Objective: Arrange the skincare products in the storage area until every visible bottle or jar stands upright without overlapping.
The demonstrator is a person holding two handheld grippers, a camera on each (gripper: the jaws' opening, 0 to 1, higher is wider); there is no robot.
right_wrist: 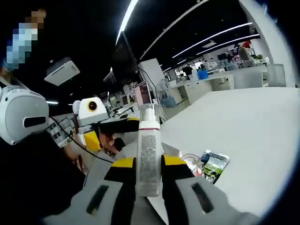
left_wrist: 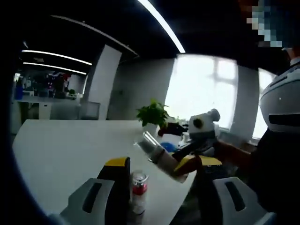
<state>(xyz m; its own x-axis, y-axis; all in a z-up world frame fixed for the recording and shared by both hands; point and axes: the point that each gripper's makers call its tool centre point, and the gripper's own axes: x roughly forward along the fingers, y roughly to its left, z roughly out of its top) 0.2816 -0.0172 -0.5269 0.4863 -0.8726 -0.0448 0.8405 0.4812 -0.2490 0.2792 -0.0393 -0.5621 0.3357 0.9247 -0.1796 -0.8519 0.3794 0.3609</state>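
Observation:
My right gripper (right_wrist: pixel 149 163) is shut on a tall white bottle (right_wrist: pixel 149 154) with a clear cap and small print on its label, held upright between the yellow-tipped jaws. In the left gripper view that white bottle (left_wrist: pixel 159 152) hangs tilted above the table, with the right gripper (left_wrist: pixel 187 164) clamped on its lower end. My left gripper (left_wrist: pixel 161 161) is open, its jaws wide apart. A small bottle with a red label (left_wrist: pixel 139 187) stands on the white table (left_wrist: pixel 70 150), close to the left jaw. The left gripper (right_wrist: pixel 96 138) also comes in from the left of the right gripper view.
A green and white sachet (right_wrist: pixel 214 165) lies flat on the table (right_wrist: pixel 243 126), with a small red-labelled item (right_wrist: pixel 192 164) beside it. A potted plant (left_wrist: pixel 152 113) stands at the table's far edge. The person's dark and white clothing (left_wrist: pixel 281 140) is close by. Office desks lie beyond.

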